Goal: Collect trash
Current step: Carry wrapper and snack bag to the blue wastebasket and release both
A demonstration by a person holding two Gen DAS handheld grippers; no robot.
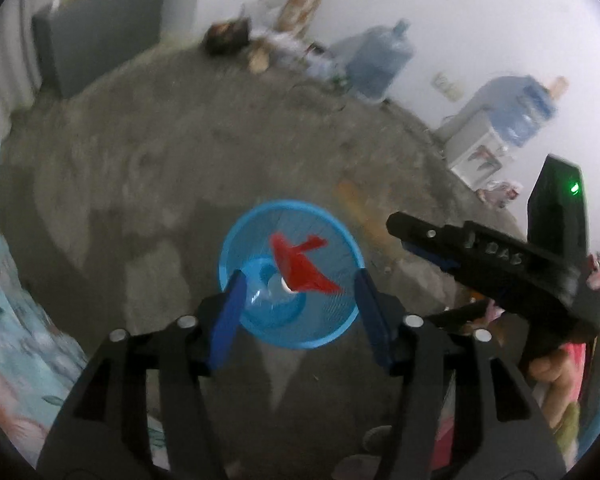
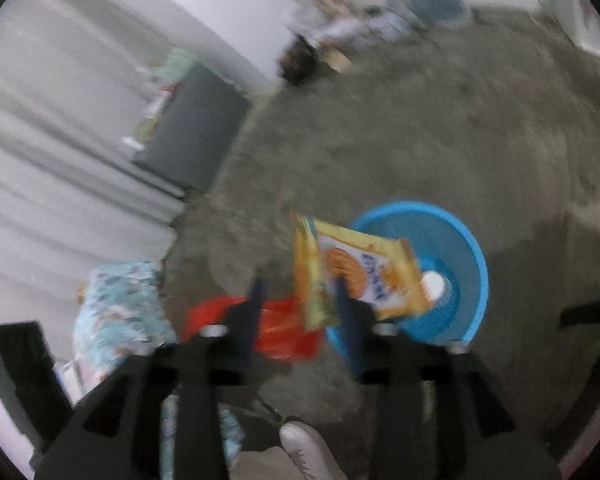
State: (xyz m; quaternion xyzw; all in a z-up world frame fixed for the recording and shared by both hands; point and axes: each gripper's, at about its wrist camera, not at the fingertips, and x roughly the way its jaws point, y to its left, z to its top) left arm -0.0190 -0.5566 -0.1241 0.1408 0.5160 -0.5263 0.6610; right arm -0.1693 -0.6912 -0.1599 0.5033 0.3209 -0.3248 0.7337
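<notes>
A round blue mesh basket [image 1: 340, 236] [image 2: 466, 248] stands on the concrete floor. In the left wrist view a red wrapper [image 1: 300, 268] hangs loose over the basket's mouth, just past my left gripper [image 1: 300, 312], which is open with nothing between its blue fingers [image 1: 228, 320]. A clear bottle [image 1: 270, 292] lies in the basket's bottom. My right gripper [image 1: 480, 256] [image 2: 300, 312] is open above the basket's near rim. A yellow biscuit wrapper [image 2: 364, 268] floats at its right finger [image 2: 350, 328], not pinched. A blurred red piece [image 2: 288, 332] shows behind the fingers.
A grey cabinet [image 1: 100, 40] stands by the curtain. Two blue water jugs [image 1: 380, 64] [image 1: 520, 108], a white dispenser [image 1: 476, 144] and clutter [image 1: 228, 36] line the far wall. Floral cloth [image 1: 4, 280] lies at the left. A white shoe [image 2: 304, 452] is near my feet.
</notes>
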